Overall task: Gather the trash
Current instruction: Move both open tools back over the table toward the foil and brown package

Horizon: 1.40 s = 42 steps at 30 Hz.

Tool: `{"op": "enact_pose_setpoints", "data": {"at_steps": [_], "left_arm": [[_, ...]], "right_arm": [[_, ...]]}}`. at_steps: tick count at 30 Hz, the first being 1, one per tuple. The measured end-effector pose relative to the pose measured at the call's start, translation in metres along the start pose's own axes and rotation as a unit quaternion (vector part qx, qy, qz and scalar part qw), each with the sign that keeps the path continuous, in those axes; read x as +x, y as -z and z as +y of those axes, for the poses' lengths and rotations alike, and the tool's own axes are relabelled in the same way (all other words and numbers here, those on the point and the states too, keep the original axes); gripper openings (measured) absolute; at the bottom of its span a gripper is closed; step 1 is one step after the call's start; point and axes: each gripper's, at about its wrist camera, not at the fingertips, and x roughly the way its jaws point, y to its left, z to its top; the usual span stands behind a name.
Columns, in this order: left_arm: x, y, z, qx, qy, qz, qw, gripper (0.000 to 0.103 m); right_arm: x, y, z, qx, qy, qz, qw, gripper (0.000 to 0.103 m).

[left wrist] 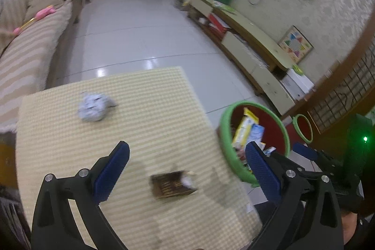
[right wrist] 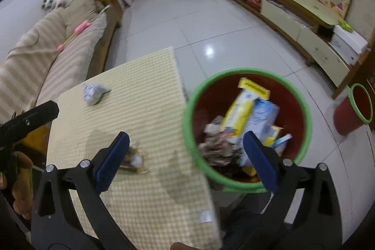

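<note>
A crumpled white paper ball [left wrist: 95,107] [right wrist: 93,91] lies on the far left part of the checked yellow table [left wrist: 152,97] [right wrist: 145,76]. Nearer, a small brown box with white paper in it [left wrist: 172,184] [right wrist: 134,159] rests on the table. The red bin with a green rim [left wrist: 226,132] [right wrist: 187,114] stands on the floor at the table's right edge, holding cartons and wrappers. My left gripper [left wrist: 187,170] hangs open over the brown box. My right gripper [right wrist: 186,156] is open above the table edge and bin, nothing between its fingers.
A striped sofa [left wrist: 28,55] [right wrist: 46,57] runs along the left with a pink toy [right wrist: 79,29] on it. A long low cabinet [left wrist: 246,46] [right wrist: 293,15] lines the right wall. A second red bin [right wrist: 351,107] [left wrist: 303,127] stands farther right. Pale tiled floor [right wrist: 199,22] lies beyond.
</note>
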Motion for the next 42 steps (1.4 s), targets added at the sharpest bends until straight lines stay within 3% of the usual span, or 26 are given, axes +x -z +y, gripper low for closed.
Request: {"op": "enact_pose_setpoints", "data": {"at_steps": [6, 15, 31, 42], "left_arm": [[-0.027, 0.014, 0.054, -0.031, -0.022, -0.009, 0.9992, 0.095], [-0.044, 0.028, 0.103, -0.059, -0.037, -0.017, 0.9974, 0.095], [-0.008, 0.031, 0.119, -0.049, -0.046, 0.013, 0.9977, 0.095], [0.032, 0.026, 0.123, -0.040, -0.056, 0.042, 0.9967, 0.095]], "right_arm": [[0.013, 0.019, 0.057, -0.047, -0.017, 0.024, 0.998, 0.096], [0.038, 0.049, 0.108, -0.112, -0.023, 0.067, 0.991, 0.096], [0.076, 0.055, 0.117, -0.147, -0.007, 0.100, 0.984, 0.098], [0.124, 0.056, 0.116, -0.195, 0.008, 0.133, 0.972, 0.098]]}}
